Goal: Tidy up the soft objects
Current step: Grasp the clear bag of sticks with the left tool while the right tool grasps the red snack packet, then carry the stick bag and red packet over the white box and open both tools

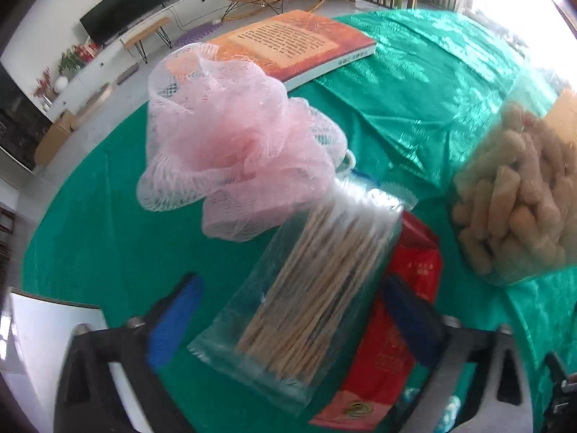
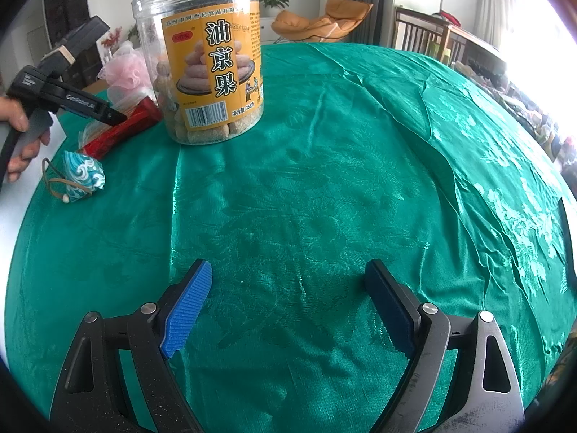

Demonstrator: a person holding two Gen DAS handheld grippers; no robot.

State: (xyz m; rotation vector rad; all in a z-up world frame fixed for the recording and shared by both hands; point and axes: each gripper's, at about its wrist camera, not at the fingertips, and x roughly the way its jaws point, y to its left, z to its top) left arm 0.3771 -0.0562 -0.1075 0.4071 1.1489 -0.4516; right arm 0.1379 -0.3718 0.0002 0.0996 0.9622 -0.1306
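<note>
A pink mesh bath pouf (image 1: 230,144) lies on the green tablecloth (image 1: 108,223), ahead of my left gripper (image 1: 292,299); it also shows far left in the right wrist view (image 2: 124,68). The left gripper is open, its blue pads either side of a clear bag of wooden sticks (image 1: 306,288) that lies partly on a red packet (image 1: 389,353). A small blue wave-patterned pouch (image 2: 84,176) with a cord lies at the table's left edge. My right gripper (image 2: 288,306) is open and empty over bare green cloth (image 2: 324,187).
A clear jar of fried snacks (image 2: 212,57) with a yellow label stands at the back left, also seen at the right in the left wrist view (image 1: 523,198). An orange book (image 1: 288,43) lies at the far table edge. A living room lies beyond.
</note>
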